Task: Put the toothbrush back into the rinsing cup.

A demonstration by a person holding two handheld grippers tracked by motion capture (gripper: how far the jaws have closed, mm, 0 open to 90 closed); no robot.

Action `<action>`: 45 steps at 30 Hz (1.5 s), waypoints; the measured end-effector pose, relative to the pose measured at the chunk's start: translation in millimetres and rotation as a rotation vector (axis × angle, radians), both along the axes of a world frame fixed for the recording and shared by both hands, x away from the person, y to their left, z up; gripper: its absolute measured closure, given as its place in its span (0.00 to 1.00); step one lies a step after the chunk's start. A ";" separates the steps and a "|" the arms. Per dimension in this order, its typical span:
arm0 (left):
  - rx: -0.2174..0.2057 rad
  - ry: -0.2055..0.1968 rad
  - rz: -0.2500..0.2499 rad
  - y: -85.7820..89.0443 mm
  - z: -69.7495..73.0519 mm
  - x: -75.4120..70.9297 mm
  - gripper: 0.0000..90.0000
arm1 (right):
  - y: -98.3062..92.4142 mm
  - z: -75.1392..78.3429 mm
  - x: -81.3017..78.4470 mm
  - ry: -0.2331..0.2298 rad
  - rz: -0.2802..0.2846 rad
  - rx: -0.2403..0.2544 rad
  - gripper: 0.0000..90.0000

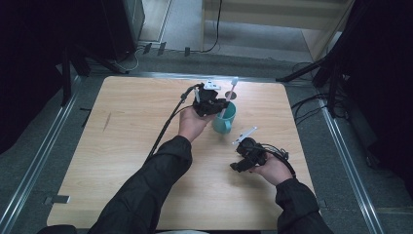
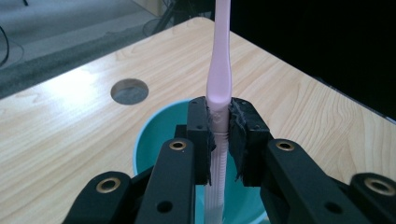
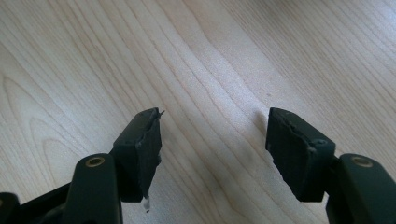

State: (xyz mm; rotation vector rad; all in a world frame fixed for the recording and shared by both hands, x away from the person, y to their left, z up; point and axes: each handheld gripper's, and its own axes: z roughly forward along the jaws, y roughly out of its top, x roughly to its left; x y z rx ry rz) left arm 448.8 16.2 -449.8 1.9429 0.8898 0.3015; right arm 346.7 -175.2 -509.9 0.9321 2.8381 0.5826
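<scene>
A teal mug (image 1: 225, 118) stands on the wooden table right of centre. A pink and white toothbrush (image 1: 230, 95) stands upright in it, head up. My left gripper (image 1: 214, 103) is shut on the toothbrush handle just above the mug's rim; in the left gripper view the pink toothbrush (image 2: 219, 74) rises between the closed pads over the mug (image 2: 154, 140). My right gripper (image 1: 239, 165) is held low over the table near the front right, open with nothing between its jaws (image 3: 212, 135).
A round cable hole (image 2: 130, 91) lies in the tabletop beyond the mug. The table's far edge meets a metal rail (image 1: 195, 75). Cables and black stand legs (image 1: 311, 73) lie on the floor around the table.
</scene>
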 end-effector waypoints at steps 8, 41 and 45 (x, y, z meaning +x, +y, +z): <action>0.006 0.028 -0.006 2.0 -6.0 -1.1 0.87 | 0.5 -0.2 -0.1 0.004 -0.002 -0.003 0.40; 0.051 0.103 -0.030 19.0 4.3 -10.6 0.75 | 1.4 -2.4 0.2 0.009 0.011 -0.022 0.40; 0.056 0.110 -0.032 26.6 8.5 -17.7 0.74 | 1.3 -2.6 -0.1 0.010 0.011 -0.024 0.40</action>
